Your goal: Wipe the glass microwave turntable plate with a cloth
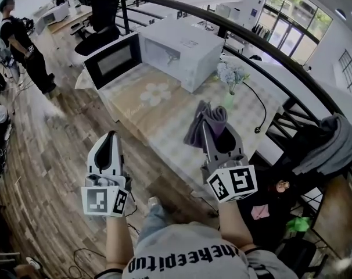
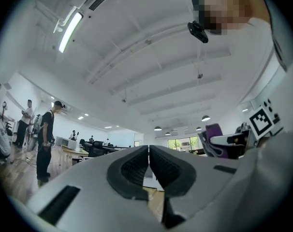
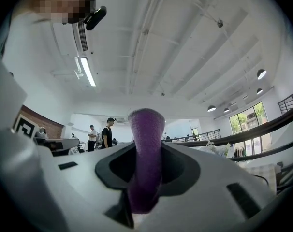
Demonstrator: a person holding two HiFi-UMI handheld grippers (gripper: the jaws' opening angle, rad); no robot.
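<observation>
You stand at the edge of a surface (image 1: 142,116) covered by a pale cloth printed with a white flower, both tools raised in front of you. Your right claw (image 1: 212,122), at 1 o'clock in the head view, pinches a purple-grey fabric cloth (image 1: 218,114). The cloth bunches above the claw tips and drapes down their left side, held off the surface. In the right gripper view the same cloth (image 3: 146,129) rises as a rounded purple fold between the 2 dark pads (image 3: 183,166) of the right claw (image 3: 146,164).

Your left claw (image 1: 110,136), at 7 o'clock, is pressed together. The left gripper view shows its ribbed black pads (image 2: 132,170) meeting at the tip with nothing between them, the left claw (image 2: 149,151) pointing out across the room.

At 12 o'clock on the surface sits a white box-shaped microwave oven (image 1: 187,46), its dark-windowed door (image 1: 113,61) swung open to the left. The glass turntable plate cannot be made out inside its pale cavity. A small vase of white flowers (image 1: 230,77) stands just right of the oven, with a thin black cable (image 1: 258,110) running past it. A person in dark clothes (image 1: 20,39) stands on the wooden floor (image 1: 54,156) at 10 o'clock.
</observation>
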